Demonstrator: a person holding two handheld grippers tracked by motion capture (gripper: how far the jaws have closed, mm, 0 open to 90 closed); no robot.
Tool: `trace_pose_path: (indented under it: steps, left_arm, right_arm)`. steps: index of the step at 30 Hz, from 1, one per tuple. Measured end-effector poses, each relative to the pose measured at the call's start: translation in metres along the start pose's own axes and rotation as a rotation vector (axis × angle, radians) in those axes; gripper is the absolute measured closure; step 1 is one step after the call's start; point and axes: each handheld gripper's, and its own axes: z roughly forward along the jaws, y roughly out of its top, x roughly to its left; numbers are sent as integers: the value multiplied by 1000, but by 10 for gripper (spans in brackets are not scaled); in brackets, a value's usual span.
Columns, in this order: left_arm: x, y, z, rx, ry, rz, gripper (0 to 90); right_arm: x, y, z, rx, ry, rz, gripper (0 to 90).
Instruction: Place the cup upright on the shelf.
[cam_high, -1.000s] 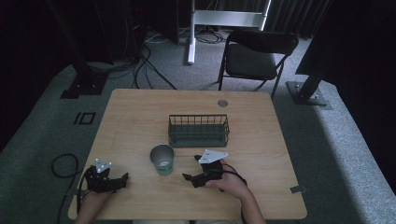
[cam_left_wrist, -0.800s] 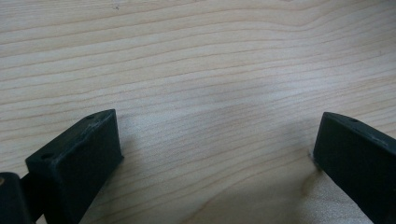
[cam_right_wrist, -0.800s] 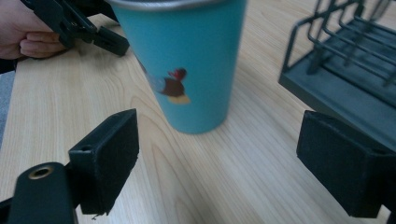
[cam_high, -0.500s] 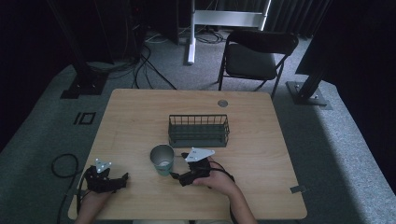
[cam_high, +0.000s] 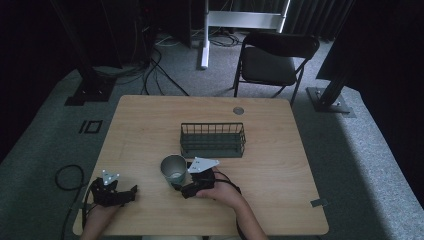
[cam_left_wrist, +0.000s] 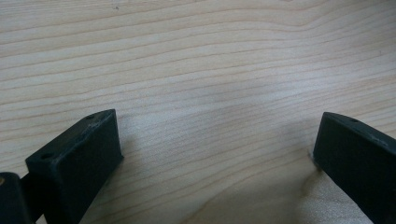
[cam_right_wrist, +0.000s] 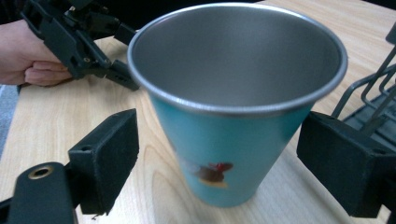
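Near the table's (cam_high: 280, 150) front edge, the right gripper (cam_right_wrist: 219, 158) stands spread around the upright teal cup (cam_right_wrist: 233, 116), the left gripper (cam_left_wrist: 210, 158) spread over bare wood; an off-centre squeeze could tip it.

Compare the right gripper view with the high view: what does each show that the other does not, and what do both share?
Right gripper view alone: the cup's teal side and small printed picture, standing between the open right tongs. High view alone: the chair, the floor cables and the whole table. Both: cup, wire basket, left tongs.
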Motion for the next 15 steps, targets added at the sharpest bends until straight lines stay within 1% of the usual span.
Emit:
trace_pose_path:
  steps: [5, 8, 13, 15]
  left_arm:
    - [0, 0, 0, 0, 0, 0, 15]
    - [0, 0, 0, 0, 0, 0, 15]
    - [0, 0, 0, 0, 0, 0, 15]
    - [0, 0, 0, 0, 0, 0, 15]
  right_arm:
    - [0, 3, 6, -9, -3, 4, 123]
    - [1, 3, 11, -13, -5, 14, 117]
    - [1, 5, 17, -18, -21, 8, 117]
    - [2, 6, 18, -24, -22, 14, 136]
